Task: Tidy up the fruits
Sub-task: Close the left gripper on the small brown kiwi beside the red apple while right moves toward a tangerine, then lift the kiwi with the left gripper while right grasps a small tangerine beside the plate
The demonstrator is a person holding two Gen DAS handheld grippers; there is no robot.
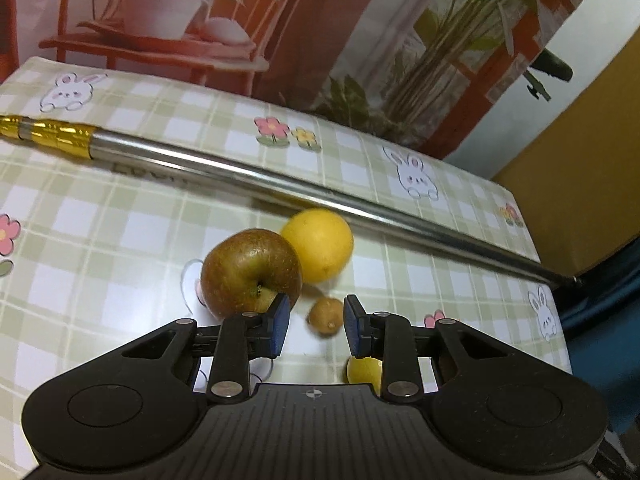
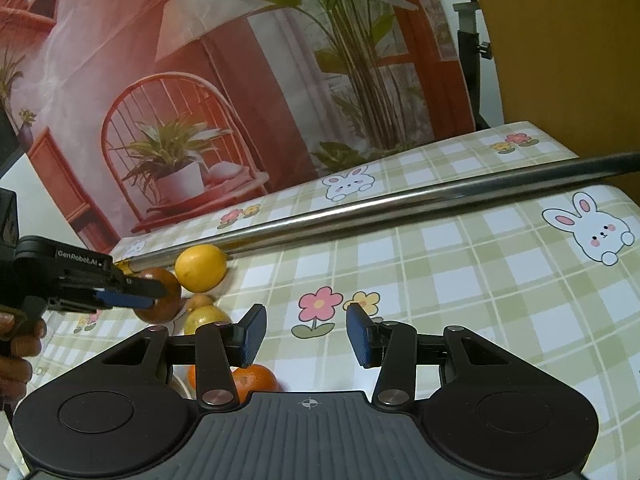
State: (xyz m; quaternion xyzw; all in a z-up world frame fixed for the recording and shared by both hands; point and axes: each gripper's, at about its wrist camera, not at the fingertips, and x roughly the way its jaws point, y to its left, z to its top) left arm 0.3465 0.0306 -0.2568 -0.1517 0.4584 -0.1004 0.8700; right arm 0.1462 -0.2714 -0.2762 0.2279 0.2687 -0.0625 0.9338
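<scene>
Checked green-and-white cloth w/ bunnies and flowers covers the tabletop [image 1: 120, 216], and the fruit sits bunched near its middle. Brown-red apple [image 1: 250, 274] lies stem side toward the left cam, touching the big lemon [image 1: 320, 244] behind it. Small brownish fruit [image 1: 326, 315] (kiwi or similar, too blurred to say) sits just beside both, on the near side. Second, smaller lemon [image 1: 362, 370] lies closer still, partly hidden under the left gripper's right finger linkage.

Left gripper [image 1: 314, 328] has its jaws apart w/ nothing between the blue pads; the small brownish fruit shows through the gap, beyond the tips. Left pad overlaps the apple's near edge in the left wrist view; can't tell if it touches. From the right wrist view that same gripper reaches in from the left at apple height, w/ the person's hand [image 2: 18, 344] on the grip.

Right gripper [image 2: 304, 334] is also spread wide, empty, over bare cloth w/ a flower print. An orange [image 2: 254, 380] sits below its left finger, near the cam body.

Long steel pole [image 1: 280, 178] w/ a gold end runs diagonally across the tabletop behind the fruit, close to the big lemon. Printed backdrop [image 2: 240, 80] of plants, a chair and a lamp stands behind the tabletop.
</scene>
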